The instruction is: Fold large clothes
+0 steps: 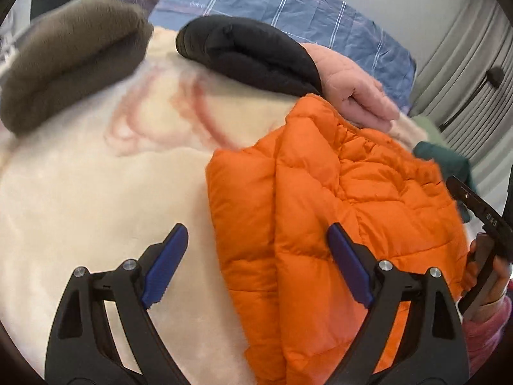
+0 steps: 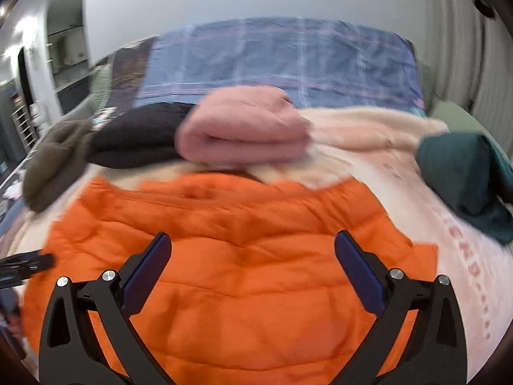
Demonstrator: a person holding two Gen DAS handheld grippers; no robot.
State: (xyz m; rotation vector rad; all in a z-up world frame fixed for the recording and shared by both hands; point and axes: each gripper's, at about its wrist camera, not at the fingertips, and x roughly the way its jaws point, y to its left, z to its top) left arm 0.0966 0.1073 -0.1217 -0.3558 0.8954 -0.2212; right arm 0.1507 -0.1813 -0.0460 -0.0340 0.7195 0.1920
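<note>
Orange quilted jacket [image 2: 224,256], cream blanket [image 1: 80,208], blue plaid sheet [image 2: 288,64].

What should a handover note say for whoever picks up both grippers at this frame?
Left gripper: open, holding nothing, over the left edge of the orange jacket.
Right gripper: open, holding nothing, above the jacket's middle.
Jacket lies on the cream blanket, partly folded, one side doubled over.
Already folded, along the far side: brown, black and pink bundles; a green one to the right.
Left: finish folding the jacket, probably then set it with the other bundles.
</note>
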